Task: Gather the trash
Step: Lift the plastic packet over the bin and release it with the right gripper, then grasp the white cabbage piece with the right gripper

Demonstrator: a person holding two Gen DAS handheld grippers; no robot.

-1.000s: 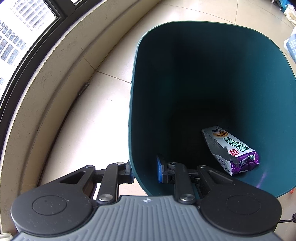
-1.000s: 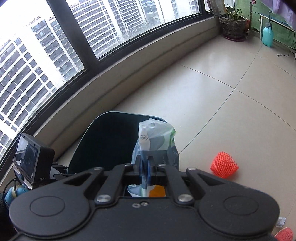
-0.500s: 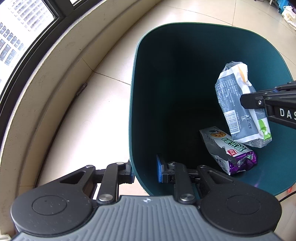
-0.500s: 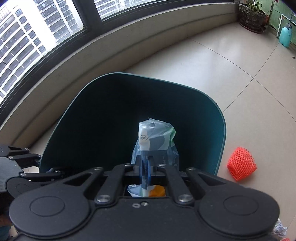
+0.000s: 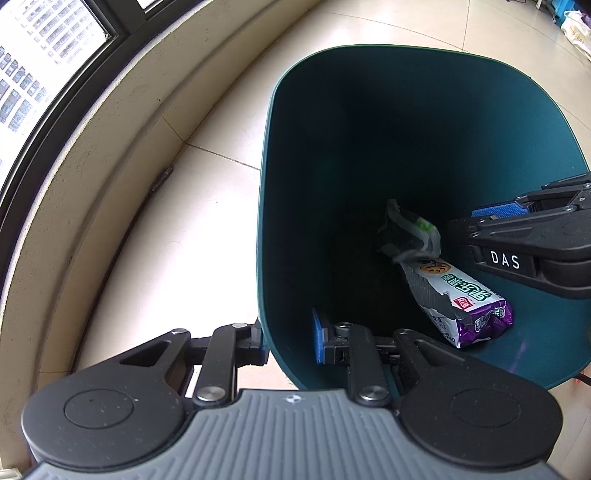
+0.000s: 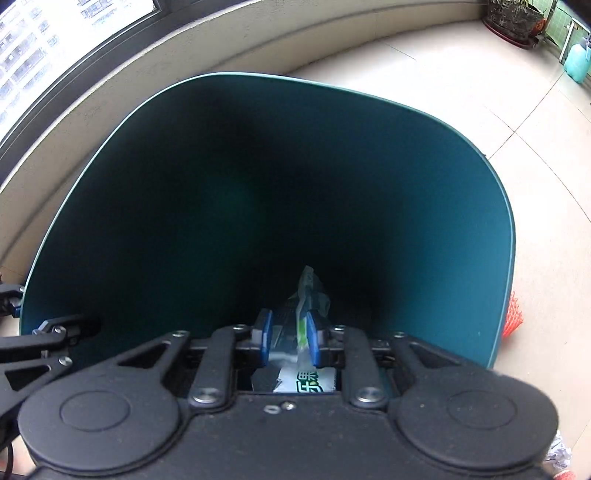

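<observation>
Bin: a dark teal bin point(image 5: 388, 122) stands on the floor with its mouth open to the cameras.
Left gripper: the left gripper point(image 5: 288, 341) pinches the near wall of the bin, one blue pad inside and one outside.
Right gripper: the right gripper point(image 6: 287, 338) reaches over the bin's mouth; its jaws are opening, a gap shows between the pads, and the grey wrapper appears below and between them, no longer pressed.
Grey wrapper: the grey, white and green wrapper point(image 5: 408, 236) lies deep in the bin; its long axis points away from the right gripper towards the far wall.
Purple packet: a white and purple snack packet point(image 5: 460, 301) lies on the bin's bottom, slanting down to the right, its upper end touching the grey wrapper.
Floor: pale glossy tiles point(image 5: 192, 206) run to a curved beige sill under dark-framed windows.
Room: a potted plant point(image 6: 511, 16) stands far off.
Cut off: an orange foam net point(image 6: 513, 317) is half hidden behind the bin's right wall.
Hard to make out: the bin's bottom is very dark.
</observation>
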